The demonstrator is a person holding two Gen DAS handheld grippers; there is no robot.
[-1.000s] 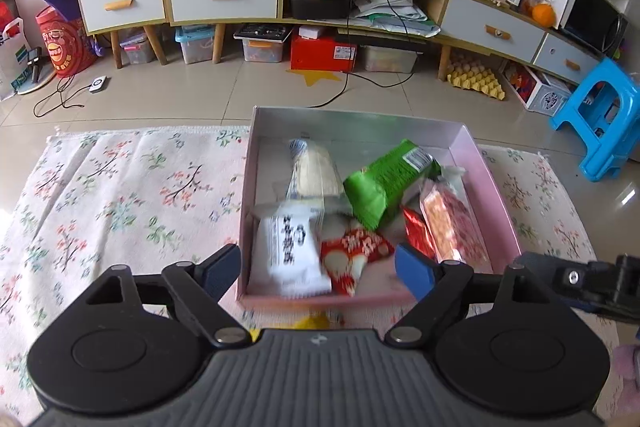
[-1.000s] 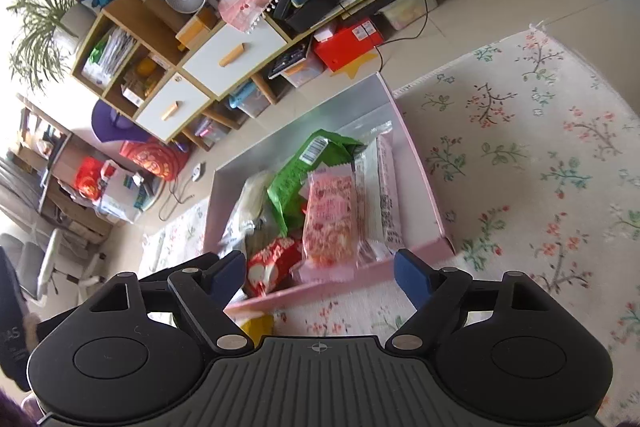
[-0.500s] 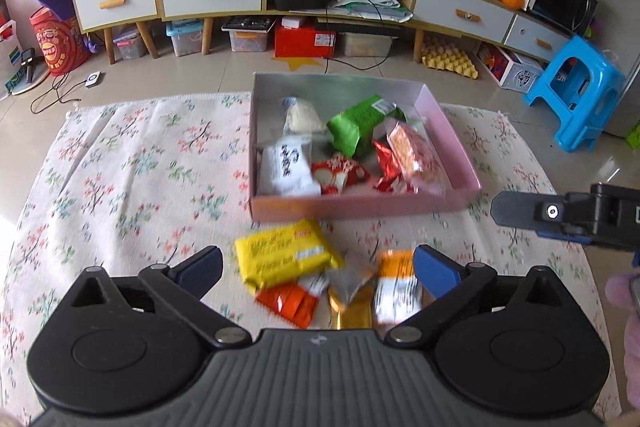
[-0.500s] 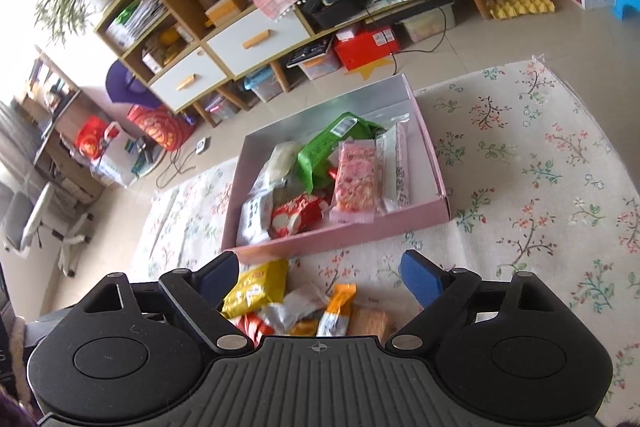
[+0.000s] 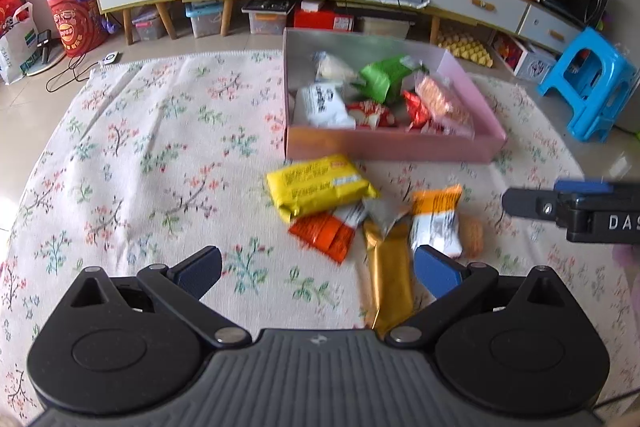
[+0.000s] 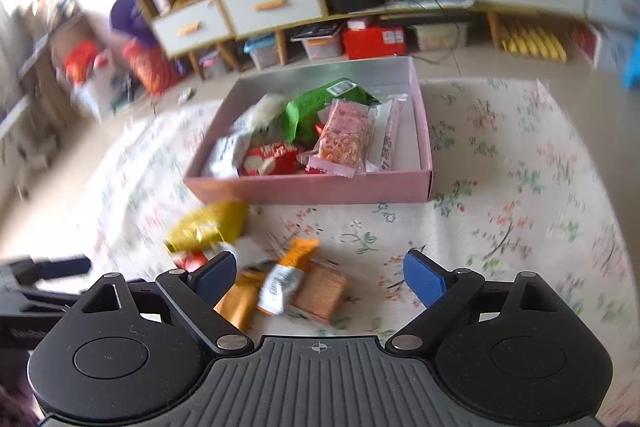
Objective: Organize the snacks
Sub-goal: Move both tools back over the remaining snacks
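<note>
Floral rug (image 5: 152, 147) covers the floor in the left wrist view, where a pink cardboard box (image 5: 384, 147) holds mixed snacks. Just before it lie loose packets, including a yellow crinkled packet (image 5: 320, 187). Left hand-held gripper (image 5: 316, 267) gapes wide, empty, having just opened.

Right wrist view: right hand-held gripper (image 6: 320, 277), wide and empty, hangs over an orange-and-silver wrapper (image 6: 286, 275). Best to pinch one packet cleanly.

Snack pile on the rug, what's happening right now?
A person holds two grippers above a floral rug. The left gripper and right gripper are both open and empty, their jaws just widened. Several snacks already lie in the pink box. The yellow packet, orange packet and gold bar wait in front.
</note>
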